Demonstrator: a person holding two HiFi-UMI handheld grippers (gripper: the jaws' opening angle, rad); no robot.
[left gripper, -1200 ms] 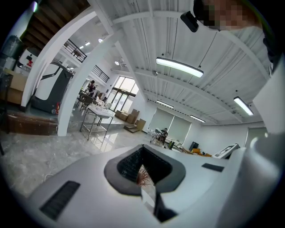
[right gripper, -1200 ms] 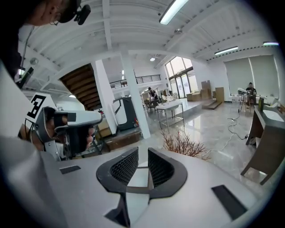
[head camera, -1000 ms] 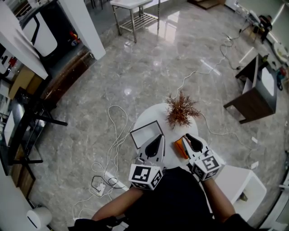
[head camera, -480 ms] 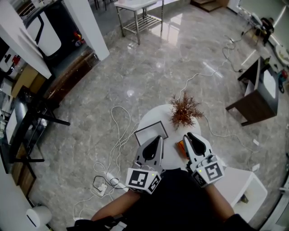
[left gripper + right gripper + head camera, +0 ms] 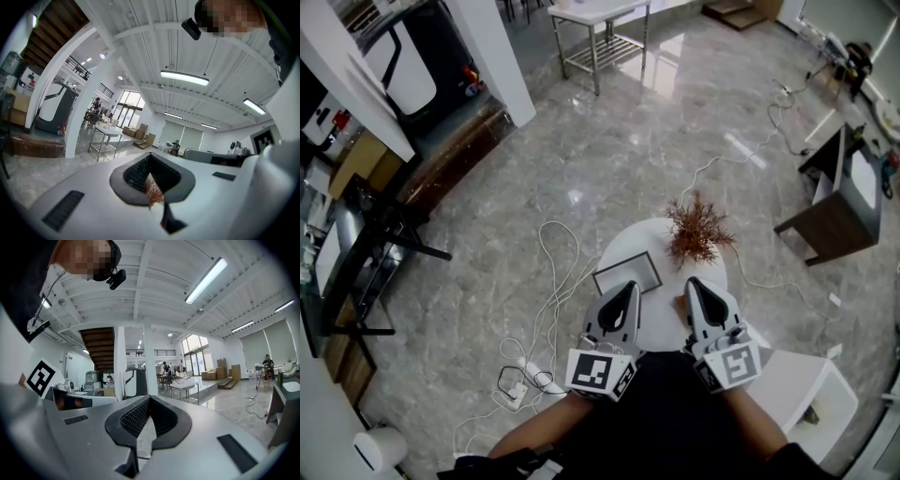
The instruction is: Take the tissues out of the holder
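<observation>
Above the table (image 5: 623,251), the left gripper (image 5: 625,287) held its jaws together, empty; the right gripper (image 5: 695,285) had just closed its jaws on nothing.

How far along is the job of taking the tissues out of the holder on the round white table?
Done: nothing that I can see; the dark-framed rectangular holder on the small round white table shows a white filling, probably the tissues. In hand: nothing; the right gripper, whose jaws have just been closing, and the left gripper are both shut with nothing between them. Left: the whole removal, it seems.
</observation>
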